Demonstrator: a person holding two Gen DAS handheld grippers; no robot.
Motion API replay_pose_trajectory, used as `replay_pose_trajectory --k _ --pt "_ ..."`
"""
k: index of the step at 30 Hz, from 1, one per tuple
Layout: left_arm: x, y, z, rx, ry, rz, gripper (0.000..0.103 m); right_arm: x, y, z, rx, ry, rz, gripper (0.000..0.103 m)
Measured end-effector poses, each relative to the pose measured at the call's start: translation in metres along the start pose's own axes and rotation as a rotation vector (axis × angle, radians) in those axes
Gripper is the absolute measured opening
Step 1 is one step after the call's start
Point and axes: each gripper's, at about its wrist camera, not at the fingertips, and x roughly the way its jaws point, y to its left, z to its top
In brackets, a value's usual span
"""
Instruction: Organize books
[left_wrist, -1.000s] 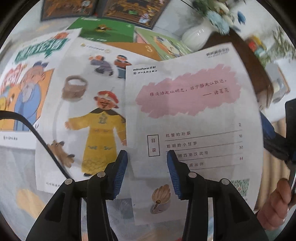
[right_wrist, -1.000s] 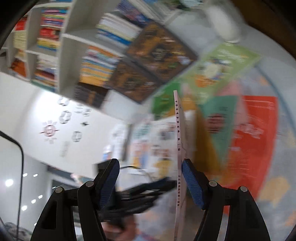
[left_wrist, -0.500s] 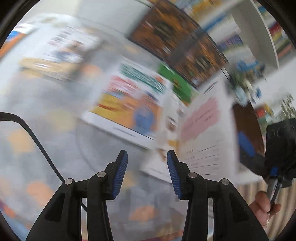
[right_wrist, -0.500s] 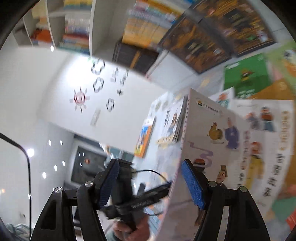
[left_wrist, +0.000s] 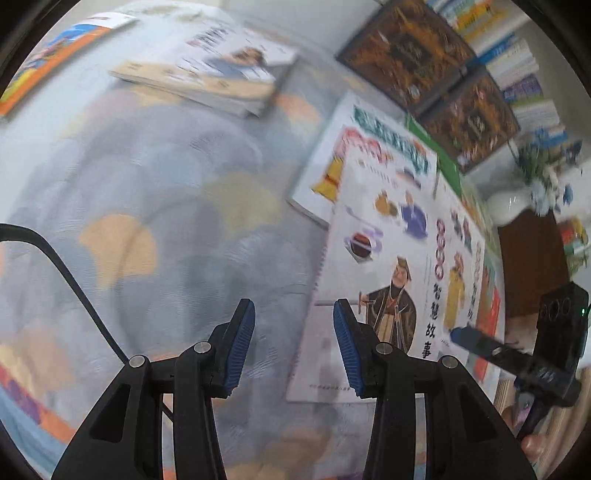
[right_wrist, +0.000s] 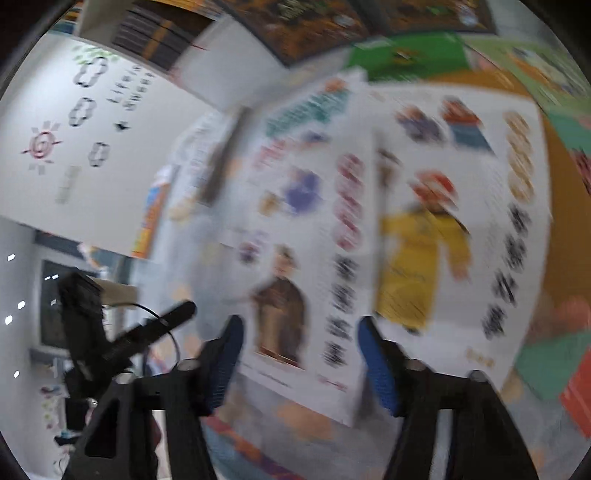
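- White-covered storybook (left_wrist: 388, 266), the one with the robed figure on its front, is now lying closed and flat over the other scattered books; a second ago it was being held open, its pink contents page facing the left wrist camera.
- Left hand-held gripper (left_wrist: 291, 347) is hovering over the patterned mat (left_wrist: 155, 206) beside the book's left edge, jaws partly open with nothing between them, no longer at the page.
- Right hand-held gripper (right_wrist: 299, 363) is closing its jaws; the book's lower edge is showing in the gap between them, but blur is hiding whether the pads are pressing on it.
- That is suggesting the book has been shut and is being readied for moving, perhaps to the small stack (left_wrist: 207, 81) farther off on the mat.
- Vertical title characters on the cover are reading 智慧故事; the rest of the lettering is too smeared to read.
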Motion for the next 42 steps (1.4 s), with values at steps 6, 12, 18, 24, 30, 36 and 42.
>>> replay_pose_trajectory --k 6,12,18,24,30,36,42 --pt "0.017 -0.02 0.005 0.084 0.009 0.056 0.04 0.008 0.001 -0.023 -0.063 -0.006 -0.074 0.042" --pt "0.022 -0.029 0.007 0.114 0.033 0.01 0.044 0.021 0.013 -0.045 -0.186 0.004 -0.157 0.043" --pt "0.014 -0.025 -0.003 0.046 0.041 -0.103 0.048 0.018 -0.007 -0.037 -0.091 0.0 -0.037 0.045" --pt "-0.01 0.003 -0.006 -0.166 0.004 -0.441 0.048 0.016 -0.042 -0.028 0.06 0.025 0.146 0.045" --pt "0.0 -0.013 -0.026 -0.119 0.006 -0.282 0.03 0.017 -0.031 -0.027 -0.011 0.034 0.093 0.045" --pt "0.006 -0.018 -0.042 -0.121 0.04 -0.223 0.018 0.021 -0.027 -0.027 -0.003 0.038 0.102 0.05" --pt "0.006 -0.014 -0.021 -0.26 0.075 -0.471 0.017 0.016 -0.051 -0.018 0.128 0.101 0.203 0.055"
